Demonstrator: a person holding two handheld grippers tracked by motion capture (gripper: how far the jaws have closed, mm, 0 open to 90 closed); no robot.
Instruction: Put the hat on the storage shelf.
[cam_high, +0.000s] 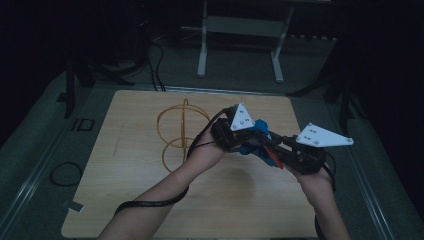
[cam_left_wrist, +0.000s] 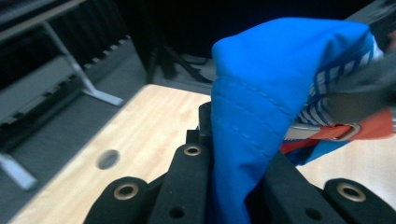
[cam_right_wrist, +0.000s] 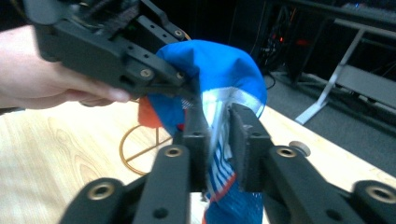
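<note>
Blue cloth between both grippers' fingers

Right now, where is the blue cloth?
In the high view, the blue cloth hangs above the table's right half, held between the left gripper and right gripper.

Dark marking "ID" on grey floor strip left of table; nothing else legible.
</note>
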